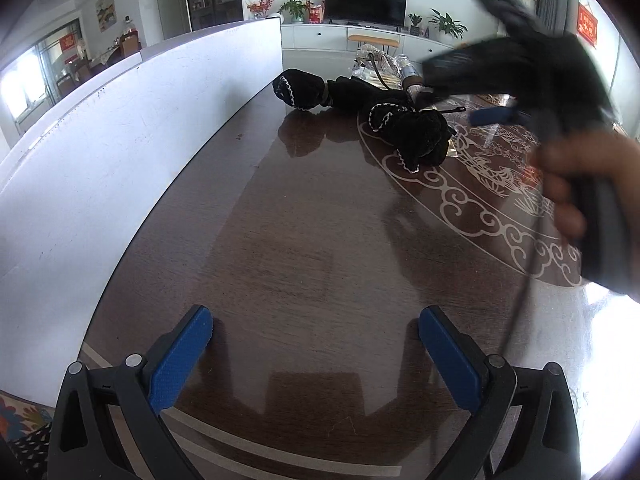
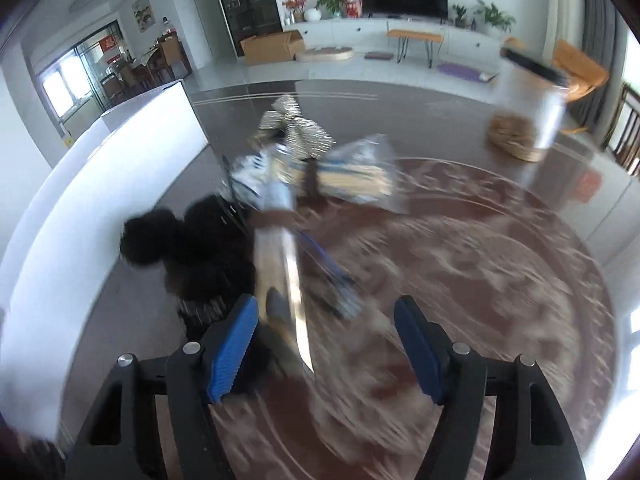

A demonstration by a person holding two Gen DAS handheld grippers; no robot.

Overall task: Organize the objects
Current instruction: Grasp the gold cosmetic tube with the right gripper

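Note:
My left gripper is open and empty, low over the dark wood table. Ahead of it lies a black fabric bundle with white trim. My right gripper is open over the pile; in the left wrist view it is a blurred shape at the upper right. In the blurred right wrist view, a shiny silver cylinder runs between its fingers, untouched as far as I can tell. The black bundle lies left of it, a clear bag of pale sticks behind, and a blue-handled item beside it.
A white board stands along the table's left edge. A clear jar with a dark lid and a woven coil stand at the far right. A patterned silver pouch lies behind the bag. The table carries a pale round inlay.

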